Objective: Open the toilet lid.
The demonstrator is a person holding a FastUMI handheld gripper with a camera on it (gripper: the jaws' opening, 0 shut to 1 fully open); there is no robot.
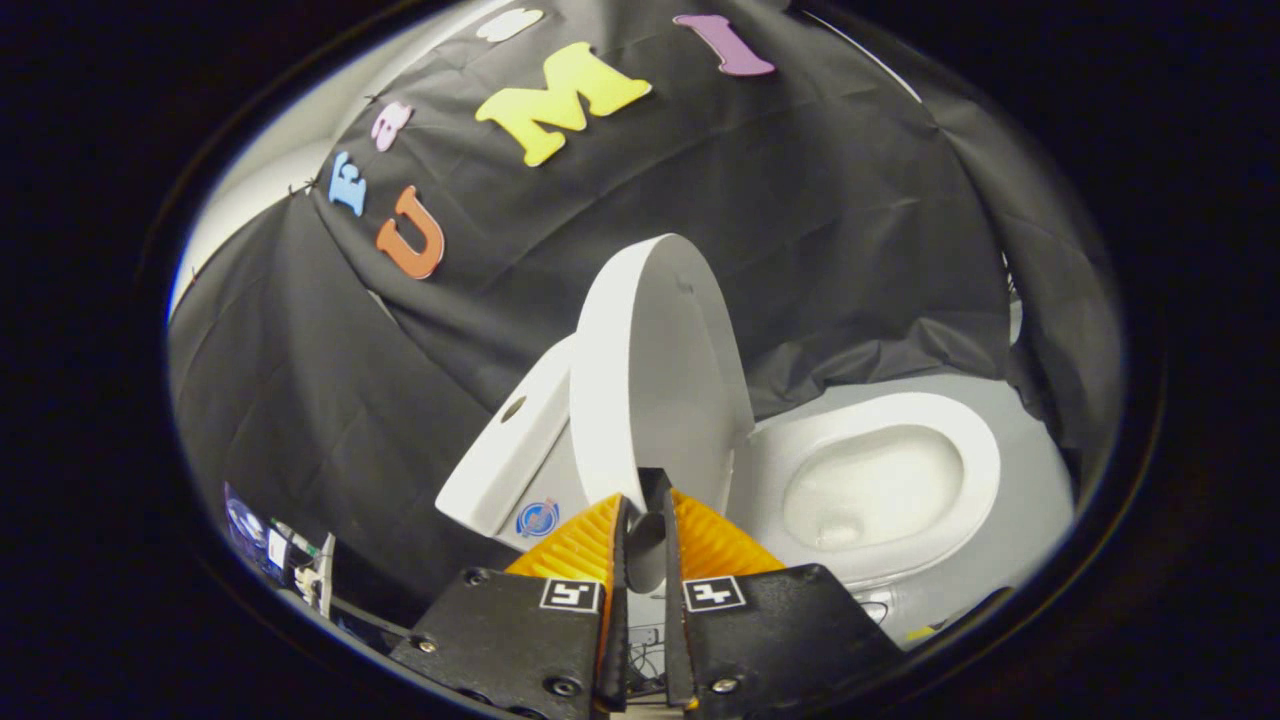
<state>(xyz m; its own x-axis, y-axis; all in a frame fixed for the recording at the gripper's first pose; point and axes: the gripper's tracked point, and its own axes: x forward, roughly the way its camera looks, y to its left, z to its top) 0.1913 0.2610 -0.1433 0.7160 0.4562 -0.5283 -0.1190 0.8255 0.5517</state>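
Observation:
The white toilet lid stands raised, nearly upright, leaning toward the tank. Its rim runs down between my fingers. My gripper is shut on that rim, with both pads pressing on it from either side. Beyond the lid the white seat and the bowl lie uncovered. The whole scene appears tilted in this view.
The tank carries a round flush button on top and a blue sticker on its front. Black cloth hangs close behind and around the toilet. Small clutter sits low beside the tank.

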